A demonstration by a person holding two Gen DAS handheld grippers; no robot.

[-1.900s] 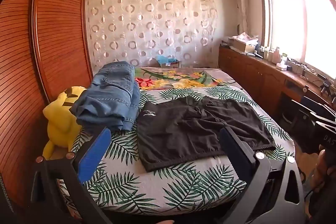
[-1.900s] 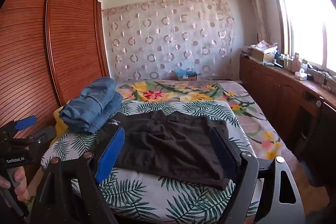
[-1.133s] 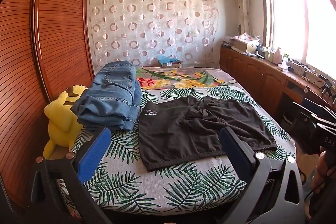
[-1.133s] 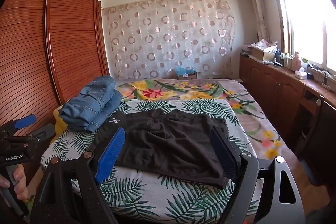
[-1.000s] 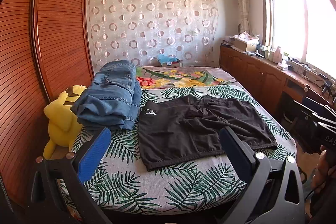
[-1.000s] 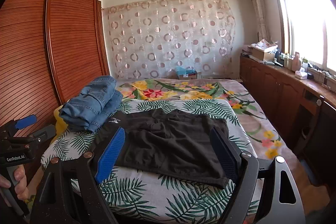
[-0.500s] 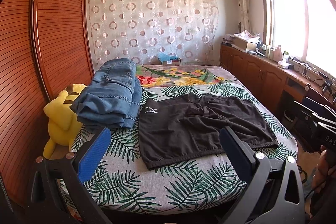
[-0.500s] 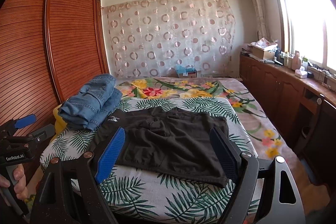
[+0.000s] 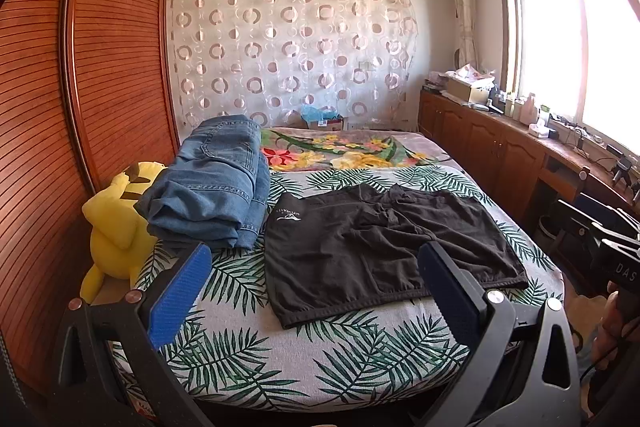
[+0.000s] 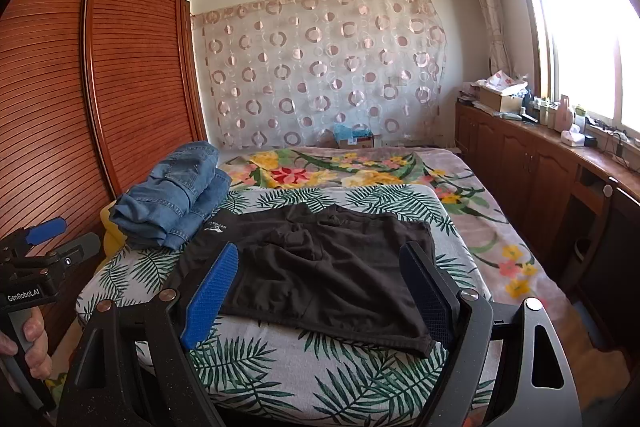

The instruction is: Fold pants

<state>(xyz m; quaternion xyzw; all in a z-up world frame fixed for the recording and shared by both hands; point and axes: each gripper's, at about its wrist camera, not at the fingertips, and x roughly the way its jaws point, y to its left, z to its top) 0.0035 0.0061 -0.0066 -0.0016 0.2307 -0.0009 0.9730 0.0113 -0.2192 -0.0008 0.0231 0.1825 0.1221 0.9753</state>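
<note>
Black shorts (image 9: 372, 247) (image 10: 320, 267) lie spread flat on the leaf-print sheet of the bed (image 9: 320, 359) (image 10: 340, 379), a small white logo near their left edge. My left gripper (image 9: 316, 263) is open and held off the bed's near edge, short of the shorts' hem. In the right wrist view my right gripper (image 10: 316, 259) is open too, held before the bed with its blue pads framing the shorts. Neither gripper touches the fabric. The left gripper's body and a hand (image 10: 28, 343) on its handle show at the left edge of the right wrist view.
A stack of folded blue jeans (image 9: 216, 187) (image 10: 176, 195) sits at the bed's left side beside a yellow plush toy (image 9: 116, 223). A wooden wardrobe (image 9: 60, 107) lines the left wall. Low wooden cabinets (image 10: 532, 163) with clutter run under the window on the right.
Both views have shifted slightly; the bed and shorts sit a little lower and closer in frame. The shorts lie as before and both grippers stay open.
</note>
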